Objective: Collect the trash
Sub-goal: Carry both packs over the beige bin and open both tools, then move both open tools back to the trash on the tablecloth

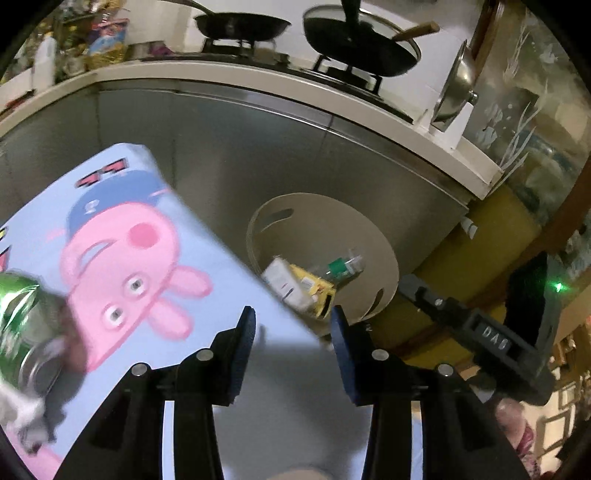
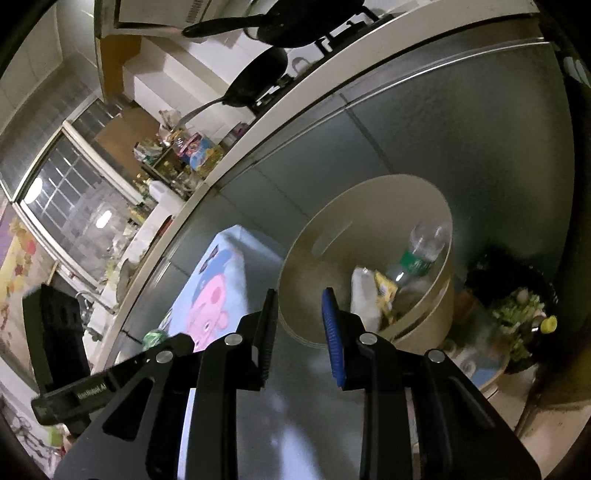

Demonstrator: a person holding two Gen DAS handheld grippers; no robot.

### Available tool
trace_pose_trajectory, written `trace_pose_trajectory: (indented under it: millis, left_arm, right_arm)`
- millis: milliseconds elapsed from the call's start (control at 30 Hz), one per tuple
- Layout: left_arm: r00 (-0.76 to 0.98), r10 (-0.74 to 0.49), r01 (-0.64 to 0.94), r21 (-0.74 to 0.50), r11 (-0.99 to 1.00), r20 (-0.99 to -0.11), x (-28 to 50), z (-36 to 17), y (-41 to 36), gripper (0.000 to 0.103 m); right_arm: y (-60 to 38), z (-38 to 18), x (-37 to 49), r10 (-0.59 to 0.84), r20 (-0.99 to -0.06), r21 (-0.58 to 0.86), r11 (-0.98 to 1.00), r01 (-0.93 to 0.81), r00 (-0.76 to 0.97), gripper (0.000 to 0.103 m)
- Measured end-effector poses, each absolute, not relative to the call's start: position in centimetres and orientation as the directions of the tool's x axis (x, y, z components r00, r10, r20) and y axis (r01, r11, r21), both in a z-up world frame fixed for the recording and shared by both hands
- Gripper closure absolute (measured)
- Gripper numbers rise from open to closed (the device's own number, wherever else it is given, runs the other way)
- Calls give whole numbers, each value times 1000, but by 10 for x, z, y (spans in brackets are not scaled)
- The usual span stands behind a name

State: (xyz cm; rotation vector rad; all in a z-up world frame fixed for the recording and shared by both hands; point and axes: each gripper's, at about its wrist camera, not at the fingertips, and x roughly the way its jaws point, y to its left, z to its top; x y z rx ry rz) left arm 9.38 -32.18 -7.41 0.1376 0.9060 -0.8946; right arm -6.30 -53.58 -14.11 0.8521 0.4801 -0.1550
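A beige round bin (image 1: pixel 369 236) stands by the steel cabinet; it also shows in the right wrist view (image 2: pixel 369 206). Inside lie a clear plastic bottle with a green label (image 2: pixel 421 254), a white carton (image 2: pixel 364 299) and a yellow pack (image 2: pixel 386 288). A crushed green can (image 1: pixel 26 317) lies on a blue Peppa Pig tabletop (image 1: pixel 122 236) at the left; a small part of it shows in the right wrist view (image 2: pixel 155 338). My left gripper (image 1: pixel 293 325) is open and empty above the table's edge. My right gripper (image 2: pixel 299 310) is open and empty, near the bin's rim.
A steel cabinet front (image 1: pixel 229 155) runs behind, under a counter with a stove and black pans (image 1: pixel 243 26). White crumpled paper (image 1: pixel 22 406) lies beside the can. A dark pot of flowers (image 2: pixel 524 310) stands right of the bin. The right gripper's body (image 1: pixel 491 339) shows in the left view.
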Motion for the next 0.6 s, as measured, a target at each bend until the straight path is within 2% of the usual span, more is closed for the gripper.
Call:
trace_pose_trajectory:
  millis: [333,600]
  left_arm:
    - [450,-547,657,-153,738,-706,63,-62,-250,61]
    - [502,-531,627,-136,767,-682,49,-54,-217,61]
  right_arm:
    - [-484,-127,-71,138,-470,687,678,263,872,78]
    - [-444,-105,-73,173,-465,660,721,210,868,78]
